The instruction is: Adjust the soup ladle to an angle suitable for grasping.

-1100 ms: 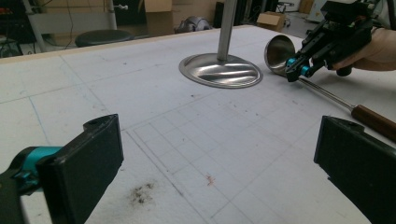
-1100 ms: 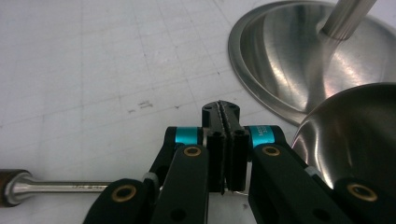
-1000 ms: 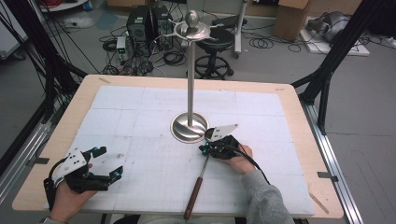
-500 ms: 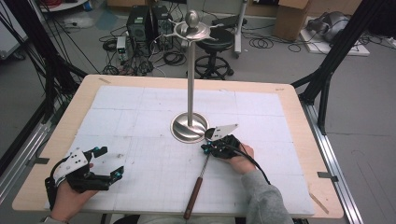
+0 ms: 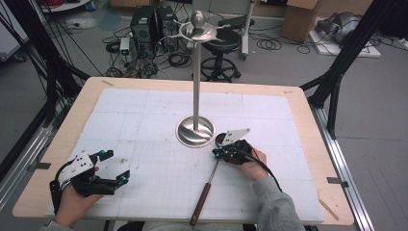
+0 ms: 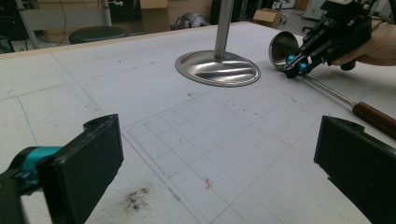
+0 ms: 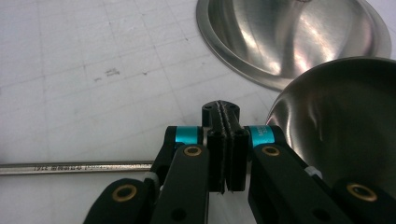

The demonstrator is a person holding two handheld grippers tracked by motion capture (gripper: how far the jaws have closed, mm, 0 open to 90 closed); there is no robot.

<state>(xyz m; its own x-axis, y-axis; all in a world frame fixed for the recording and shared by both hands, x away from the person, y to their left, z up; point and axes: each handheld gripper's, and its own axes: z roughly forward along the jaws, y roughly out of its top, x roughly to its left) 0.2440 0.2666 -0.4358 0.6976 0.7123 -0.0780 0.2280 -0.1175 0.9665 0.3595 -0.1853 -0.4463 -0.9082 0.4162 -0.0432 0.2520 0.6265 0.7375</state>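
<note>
A steel ladle lies on the white mat, its bowl point(image 5: 222, 139) beside the round base point(image 5: 195, 131) of a tall steel stand and its wooden handle point(image 5: 201, 204) toward the near edge. My right gripper point(image 5: 216, 153) sits over the shaft near the bowl. In the right gripper view its jaws point(image 7: 222, 112) are pressed together, and the shaft point(image 7: 70, 167) runs crosswise beneath them toward the bowl point(image 7: 345, 121). My left gripper point(image 5: 117, 165) hovers at the near left, open and holding nothing point(image 6: 219, 172). From there I see the right gripper point(image 6: 292, 70) and the ladle's handle point(image 6: 373, 116).
The stand's pole point(image 5: 197, 72) rises from mid-table to a dish and knob point(image 5: 198, 30) at the top. The gridded white mat point(image 5: 144, 120) covers the wooden table. A thin wooden stick point(image 5: 329, 207) lies near the right front corner. Chairs and cables are on the floor beyond.
</note>
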